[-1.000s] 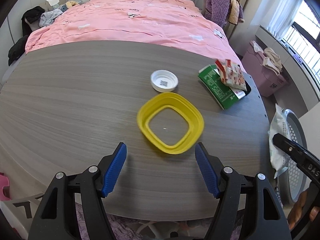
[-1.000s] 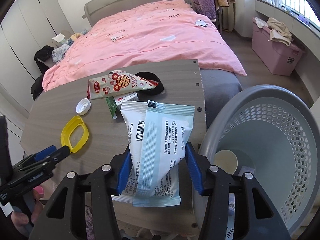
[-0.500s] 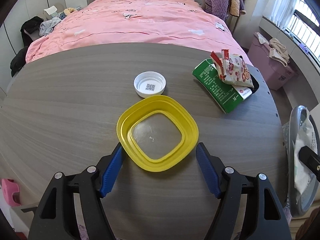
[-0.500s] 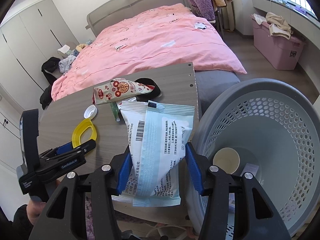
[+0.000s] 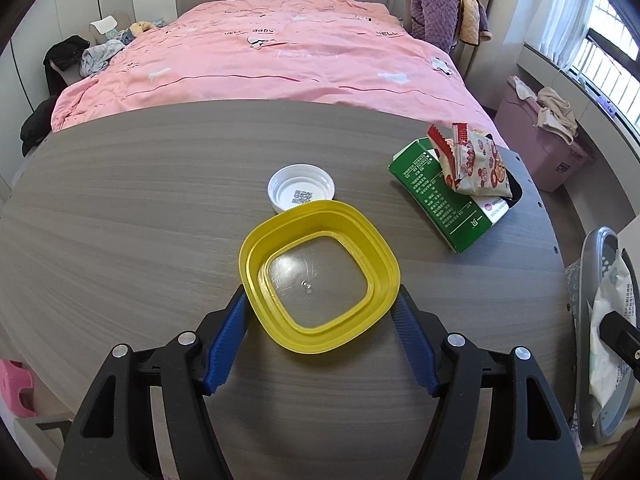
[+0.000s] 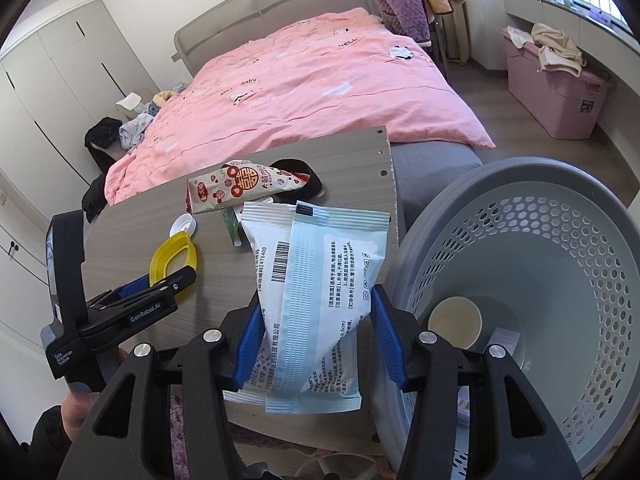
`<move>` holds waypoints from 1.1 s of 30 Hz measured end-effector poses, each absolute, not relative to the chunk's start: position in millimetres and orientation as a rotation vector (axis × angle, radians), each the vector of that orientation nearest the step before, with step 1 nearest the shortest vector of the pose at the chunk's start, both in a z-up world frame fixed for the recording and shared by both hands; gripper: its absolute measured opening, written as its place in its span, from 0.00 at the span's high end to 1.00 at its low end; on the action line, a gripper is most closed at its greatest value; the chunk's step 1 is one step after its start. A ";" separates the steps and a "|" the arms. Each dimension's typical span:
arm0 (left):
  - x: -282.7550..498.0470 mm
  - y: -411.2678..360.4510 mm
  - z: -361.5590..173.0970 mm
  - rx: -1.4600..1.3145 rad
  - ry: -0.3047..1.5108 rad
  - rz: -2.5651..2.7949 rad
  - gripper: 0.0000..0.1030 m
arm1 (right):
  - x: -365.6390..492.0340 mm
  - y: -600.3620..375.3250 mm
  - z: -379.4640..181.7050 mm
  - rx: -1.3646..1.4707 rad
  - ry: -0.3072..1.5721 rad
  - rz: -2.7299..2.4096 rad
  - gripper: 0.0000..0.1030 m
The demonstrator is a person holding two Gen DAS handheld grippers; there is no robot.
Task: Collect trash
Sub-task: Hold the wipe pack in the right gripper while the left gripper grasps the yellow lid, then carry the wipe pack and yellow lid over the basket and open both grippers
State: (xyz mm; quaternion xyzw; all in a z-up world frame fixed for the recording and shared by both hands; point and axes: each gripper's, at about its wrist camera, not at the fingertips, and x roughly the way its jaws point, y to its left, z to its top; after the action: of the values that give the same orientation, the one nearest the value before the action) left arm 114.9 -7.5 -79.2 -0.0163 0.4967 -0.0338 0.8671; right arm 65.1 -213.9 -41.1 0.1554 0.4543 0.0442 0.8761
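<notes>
A yellow square lid [image 5: 320,280] lies on the grey wooden table [image 5: 120,220]. My left gripper [image 5: 320,300] stands open around it, fingertips [image 5: 236,312] at its left and right edges. The same gripper [image 6: 176,280] and lid [image 6: 172,256] show in the right wrist view. My right gripper [image 6: 316,300] is shut on a white and light-blue packet [image 6: 316,280], held over the table's right edge beside a grey perforated basket [image 6: 440,216]. Behind lie a white cap [image 5: 301,192], a green carton [image 5: 436,200] and a red-patterned snack bag [image 5: 476,164].
A paper cup [image 6: 454,320] and scraps lie inside the basket. A black object [image 6: 308,172] sits behind the snack bag near the table's far corner. A pink bed [image 5: 280,60] runs along the table's far side. A pink storage box [image 6: 560,92] stands by the window.
My left gripper has moved forward, so the yellow lid now sits between its fingers instead of ahead of them. The right gripper still holds the packet, with more of the basket in view.
</notes>
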 end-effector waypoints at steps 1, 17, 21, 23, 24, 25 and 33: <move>112.3 -5.2 -77.3 -0.040 1.034 -0.071 0.34 | 65.1 -213.6 -41.1 0.324 0.948 0.091 0.52; 66.2 -44.2 9.9 0.025 0.841 -0.193 0.34 | 39.0 -263.2 -15.6 0.359 0.829 0.013 0.52; 57.6 -80.2 21.6 0.046 0.814 -0.299 0.34 | 17.5 -288.4 -9.7 0.358 0.789 -0.053 0.52; 53.0 -99.9 21.9 0.071 0.808 -0.350 0.34 | 6.4 -303.8 -11.7 0.364 0.786 -0.094 0.52; 51.6 -108.1 21.3 0.080 0.811 -0.372 0.34 | 1.5 -311.5 -13.5 0.373 0.788 -0.110 0.52; 49.9 -119.9 19.8 0.095 0.816 -0.398 0.34 | -0.9 -316.9 -15.3 0.378 0.789 -0.122 0.52; 43.3 -185.9 10.7 0.177 0.822 -0.552 0.34 | -30.9 -366.8 -18.8 0.420 0.779 -0.240 0.52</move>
State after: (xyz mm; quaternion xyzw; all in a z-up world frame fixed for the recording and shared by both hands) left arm 43.3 -185.9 10.7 0.0848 0.3939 -0.2647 0.8761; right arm -30.9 -366.8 -18.8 0.2028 0.3759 -0.1157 0.8967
